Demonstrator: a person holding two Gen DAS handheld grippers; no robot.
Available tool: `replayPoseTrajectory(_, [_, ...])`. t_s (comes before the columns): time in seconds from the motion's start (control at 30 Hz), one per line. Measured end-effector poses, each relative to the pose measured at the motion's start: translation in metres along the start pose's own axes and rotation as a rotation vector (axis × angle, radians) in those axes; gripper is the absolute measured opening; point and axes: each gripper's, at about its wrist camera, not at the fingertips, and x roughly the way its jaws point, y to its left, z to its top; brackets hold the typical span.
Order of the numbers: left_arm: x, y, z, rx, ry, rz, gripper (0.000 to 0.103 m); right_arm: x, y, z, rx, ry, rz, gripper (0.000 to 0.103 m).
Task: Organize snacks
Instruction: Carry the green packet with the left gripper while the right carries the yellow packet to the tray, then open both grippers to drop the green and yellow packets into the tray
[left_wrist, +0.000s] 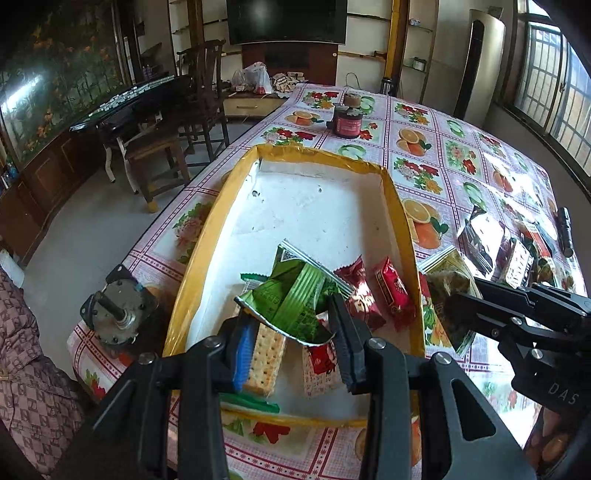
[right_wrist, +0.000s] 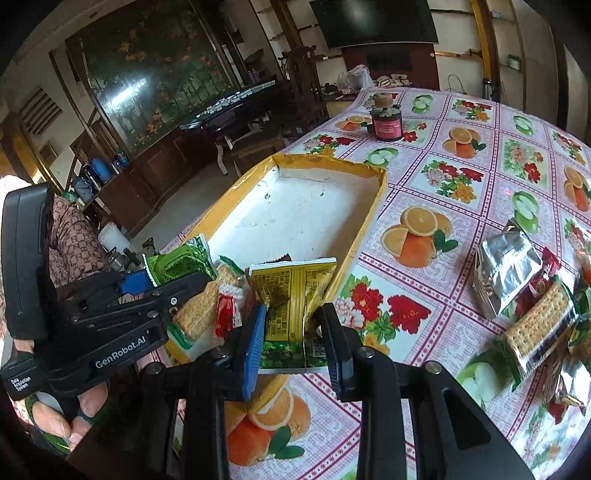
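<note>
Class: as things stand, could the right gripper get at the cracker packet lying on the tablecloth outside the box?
Probably not yet. The right gripper has its jaws shut on a yellow snack packet, so it must drop that first. The cracker packet itself lies uncovered on top.

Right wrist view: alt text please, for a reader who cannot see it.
The right gripper pinches a yellow snack packet at the near corner of a yellow-rimmed white tray. The left gripper holds a green packet beside it; more snacks lie on the fruit-print tablecloth.
</note>
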Motion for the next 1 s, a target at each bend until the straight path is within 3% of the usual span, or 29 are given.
replayPoseTrajectory(0.4, [0.047, 0.016, 0.043, -0.041, 0.05, -0.002, 0.04, 0.064, -0.002, 0.047, 0.035, 0.038, 0.029, 0.03])
replayPoseTrajectory(0.7, [0.075, 0.02, 0.046, -0.049, 0.13, -0.006, 0.039, 0.095, -0.009, 0.049, 0.009, 0.1, -0.02, 0.03])
replayPoseTrajectory(1.0, [0.089, 0.022, 0.044, -0.054, 0.168, -0.007, 0.04, 0.101, -0.009, 0.051, -0.027, 0.107, -0.041, 0.03])
